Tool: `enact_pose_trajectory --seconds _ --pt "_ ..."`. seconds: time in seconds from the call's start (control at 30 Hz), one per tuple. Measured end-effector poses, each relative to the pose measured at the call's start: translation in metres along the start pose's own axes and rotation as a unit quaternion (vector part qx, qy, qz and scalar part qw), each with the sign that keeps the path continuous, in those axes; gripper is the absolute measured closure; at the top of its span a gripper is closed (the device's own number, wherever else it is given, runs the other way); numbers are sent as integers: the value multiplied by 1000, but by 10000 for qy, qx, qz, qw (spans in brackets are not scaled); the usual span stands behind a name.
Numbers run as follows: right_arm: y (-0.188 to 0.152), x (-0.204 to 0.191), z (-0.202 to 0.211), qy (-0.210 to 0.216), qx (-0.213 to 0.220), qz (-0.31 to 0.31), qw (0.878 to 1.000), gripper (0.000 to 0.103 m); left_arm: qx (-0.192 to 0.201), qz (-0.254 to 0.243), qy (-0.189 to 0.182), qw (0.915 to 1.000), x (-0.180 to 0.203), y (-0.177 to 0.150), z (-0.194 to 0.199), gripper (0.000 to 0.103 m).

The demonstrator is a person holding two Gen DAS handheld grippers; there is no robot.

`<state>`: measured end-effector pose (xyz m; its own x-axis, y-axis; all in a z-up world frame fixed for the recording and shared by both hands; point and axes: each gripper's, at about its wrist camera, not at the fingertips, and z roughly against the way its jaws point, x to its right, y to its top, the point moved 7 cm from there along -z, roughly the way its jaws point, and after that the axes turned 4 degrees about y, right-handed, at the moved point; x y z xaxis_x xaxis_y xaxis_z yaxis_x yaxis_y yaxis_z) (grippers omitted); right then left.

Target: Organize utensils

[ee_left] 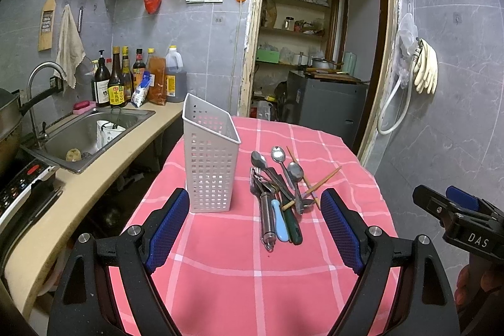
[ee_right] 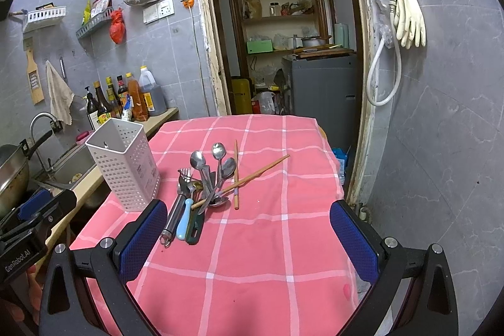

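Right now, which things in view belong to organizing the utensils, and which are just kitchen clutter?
For the job:
white holder, standing upright on the pink tablecloth
spoons
fork
chopsticks
handled tools

Lying about:
sauce bottles
sink
rubber gloves
hanging towel

Utensil pile (ee_left: 278,194) beside upright caddy (ee_left: 209,159)

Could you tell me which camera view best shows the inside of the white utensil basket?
The right wrist view: it looks into the white utensil basket through its open top. The left wrist view shows mainly its perforated outer walls.
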<state>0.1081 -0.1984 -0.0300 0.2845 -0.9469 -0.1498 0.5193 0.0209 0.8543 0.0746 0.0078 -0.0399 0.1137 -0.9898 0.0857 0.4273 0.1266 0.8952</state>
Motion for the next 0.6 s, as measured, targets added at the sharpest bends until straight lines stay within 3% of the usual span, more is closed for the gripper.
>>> enact_pose_trajectory --seconds 0.6 --pt "2 -4 -18 -44 -128 -56 9999 0 -124 1 -31 9999 -2 -9 -16 22"
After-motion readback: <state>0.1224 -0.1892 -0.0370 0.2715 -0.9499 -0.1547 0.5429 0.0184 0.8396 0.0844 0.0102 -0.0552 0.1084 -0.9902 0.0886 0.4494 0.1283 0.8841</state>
